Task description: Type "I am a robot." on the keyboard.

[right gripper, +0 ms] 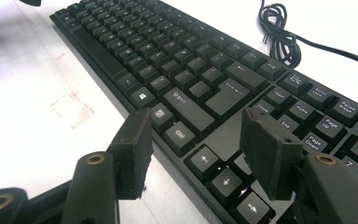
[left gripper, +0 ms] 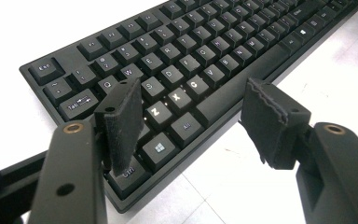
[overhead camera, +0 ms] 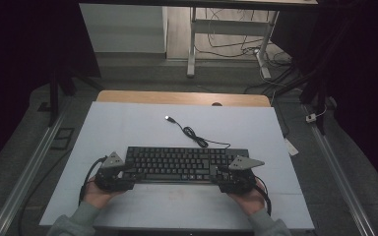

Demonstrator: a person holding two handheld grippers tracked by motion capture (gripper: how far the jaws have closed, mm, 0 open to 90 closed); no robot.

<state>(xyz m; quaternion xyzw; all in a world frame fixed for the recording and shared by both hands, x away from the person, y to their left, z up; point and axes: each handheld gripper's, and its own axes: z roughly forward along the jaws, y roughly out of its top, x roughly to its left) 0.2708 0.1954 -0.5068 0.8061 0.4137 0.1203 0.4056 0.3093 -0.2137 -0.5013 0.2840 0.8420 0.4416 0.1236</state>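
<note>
While both hands rest at the near edge of the table (overhead camera: 128, 128), the left gripper (left gripper: 193, 121) stands spread over the near left corner of the keyboard (overhead camera: 187, 163), one pad above the Ctrl key, the other off the front edge, pinching nothing. The right gripper (right gripper: 196, 140) is likewise spread astride the front edge by the arrow keys. Judged so, the pair brackets both ends for a level lift. Beyond, the coiled cable (overhead camera: 194, 133) trails to its USB plug (overhead camera: 168, 118).
</note>
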